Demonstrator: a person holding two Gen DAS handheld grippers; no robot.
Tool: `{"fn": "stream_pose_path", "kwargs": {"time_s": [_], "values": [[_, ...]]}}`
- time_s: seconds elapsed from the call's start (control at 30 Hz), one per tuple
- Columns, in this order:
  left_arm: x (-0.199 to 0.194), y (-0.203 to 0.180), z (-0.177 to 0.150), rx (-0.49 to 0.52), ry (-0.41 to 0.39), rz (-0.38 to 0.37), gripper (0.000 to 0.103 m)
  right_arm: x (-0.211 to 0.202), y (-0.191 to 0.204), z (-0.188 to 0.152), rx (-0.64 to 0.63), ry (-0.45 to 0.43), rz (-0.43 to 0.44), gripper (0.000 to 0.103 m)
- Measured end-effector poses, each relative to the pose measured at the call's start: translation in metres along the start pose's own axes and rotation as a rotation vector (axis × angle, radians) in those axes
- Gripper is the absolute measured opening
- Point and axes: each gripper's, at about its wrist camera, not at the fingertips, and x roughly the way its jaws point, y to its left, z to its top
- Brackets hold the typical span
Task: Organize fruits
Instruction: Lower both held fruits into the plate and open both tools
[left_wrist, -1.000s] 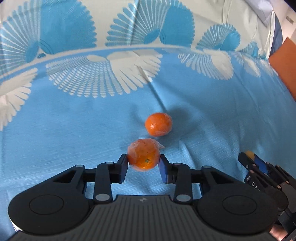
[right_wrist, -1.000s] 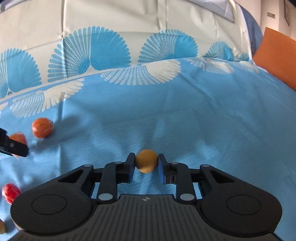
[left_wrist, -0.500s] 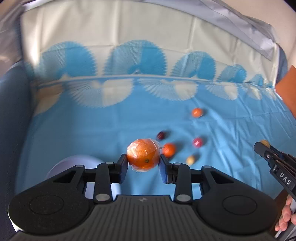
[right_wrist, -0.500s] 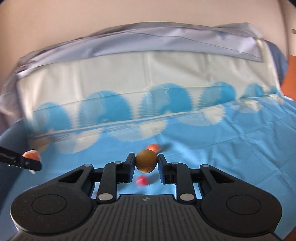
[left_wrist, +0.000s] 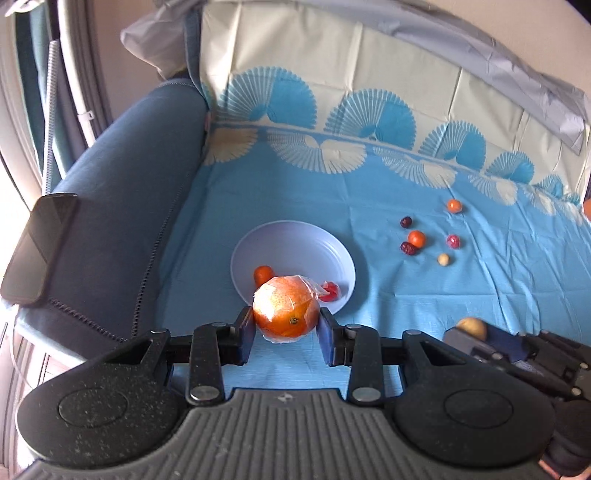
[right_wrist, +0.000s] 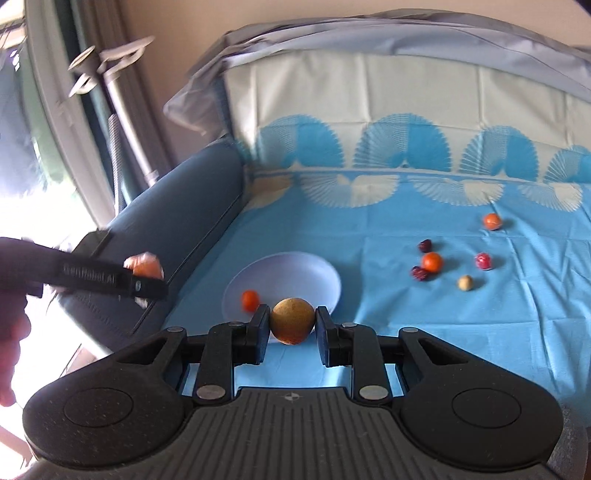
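My left gripper (left_wrist: 286, 332) is shut on a plastic-wrapped orange (left_wrist: 286, 313), held above the near rim of a pale lilac plate (left_wrist: 295, 243). The plate holds a small orange fruit (left_wrist: 263, 274) and a red fruit (left_wrist: 330, 290). My right gripper (right_wrist: 291, 328) is shut on a small tan round fruit (right_wrist: 291, 320), held in front of the same plate (right_wrist: 291, 273). The right gripper also shows at the lower right of the left wrist view (left_wrist: 476, 334). The left gripper also shows at the left of the right wrist view (right_wrist: 142, 275).
Several small fruits lie on the blue patterned cloth (left_wrist: 461, 295) right of the plate: orange ones (left_wrist: 416, 238), dark red ones (left_wrist: 408, 248), a pink one (left_wrist: 453, 241), a tan one (left_wrist: 443, 259). A dark blue sofa armrest (left_wrist: 122, 206) with a phone (left_wrist: 38, 247) stands left.
Both grippers have lifted with their fruits and swung left. The plate and armrest have come into view, and the loose fruits now lie farther away to the right.
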Motion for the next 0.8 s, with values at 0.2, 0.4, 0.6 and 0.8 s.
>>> {"fn": "stream_pose_path", "kwargs": {"time_s": [0.2, 0.4, 0.6, 0.8], "values": [[-0.039, 0.015, -0.023, -0.007, -0.052, -0.008, 0.039, -0.025, 0.031, -0.009, -0.064, -0.037, 0.0, 0.027], [-0.053, 0.021, -0.038, -0.018, -0.062, -0.021, 0.039, -0.045, 0.048, -0.016, -0.122, -0.062, -0.011, 0.027], [-0.05, 0.024, -0.039, -0.008, -0.049, -0.024, 0.039, -0.046, 0.052, -0.018, -0.125, -0.061, -0.024, 0.027], [-0.024, 0.03, -0.023, -0.003, -0.018, -0.027, 0.039, -0.023, 0.048, -0.012, -0.127, -0.024, -0.049, 0.027]]}}
